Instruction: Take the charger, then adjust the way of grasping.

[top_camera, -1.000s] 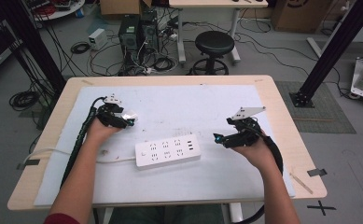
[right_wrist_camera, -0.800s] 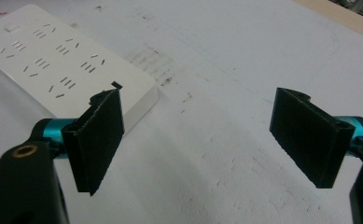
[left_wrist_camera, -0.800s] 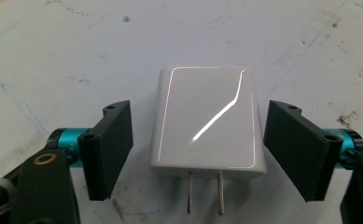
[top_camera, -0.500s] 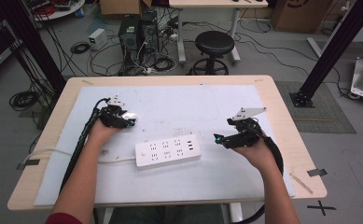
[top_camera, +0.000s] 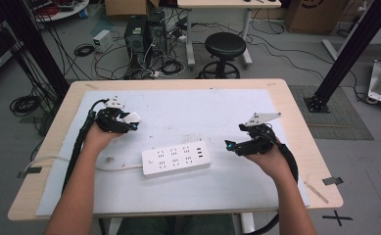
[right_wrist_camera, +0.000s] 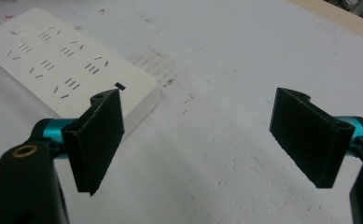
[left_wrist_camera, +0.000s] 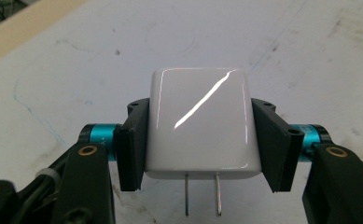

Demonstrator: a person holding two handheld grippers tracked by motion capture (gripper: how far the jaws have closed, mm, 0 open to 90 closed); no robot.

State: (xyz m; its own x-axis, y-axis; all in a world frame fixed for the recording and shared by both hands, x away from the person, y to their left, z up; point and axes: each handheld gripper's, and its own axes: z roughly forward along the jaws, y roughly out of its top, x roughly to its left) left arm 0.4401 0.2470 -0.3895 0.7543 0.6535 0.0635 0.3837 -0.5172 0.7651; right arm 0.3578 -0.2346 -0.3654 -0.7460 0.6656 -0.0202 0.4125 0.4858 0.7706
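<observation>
Charger: white plug block (left_wrist_camera: 200,123), clamped in your L gripper (left_wrist_camera: 200,140), both pads tight on its sides, 2 prongs pointing back at the cam; held above the mat (top_camera: 188,112), left-rear of the power strip.
L gripper: jaws just closed on the charger.
R gripper (right_wrist_camera: 202,140): jaws wide apart, nothing between, just right of the power strip (top_camera: 176,158).
Table (top_camera: 296,117): wood, mat on top.

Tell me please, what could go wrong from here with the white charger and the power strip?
1. The charger is glossy and the left gripper holds it only by its two smooth sides, so it may slip or twist when pushed into a socket.
2. Its two prongs are thin; a tilted approach might bend them or miss the slots.
3. The power strip lies loose, and the right gripper is open and beside it, so the strip could slide.
</observation>
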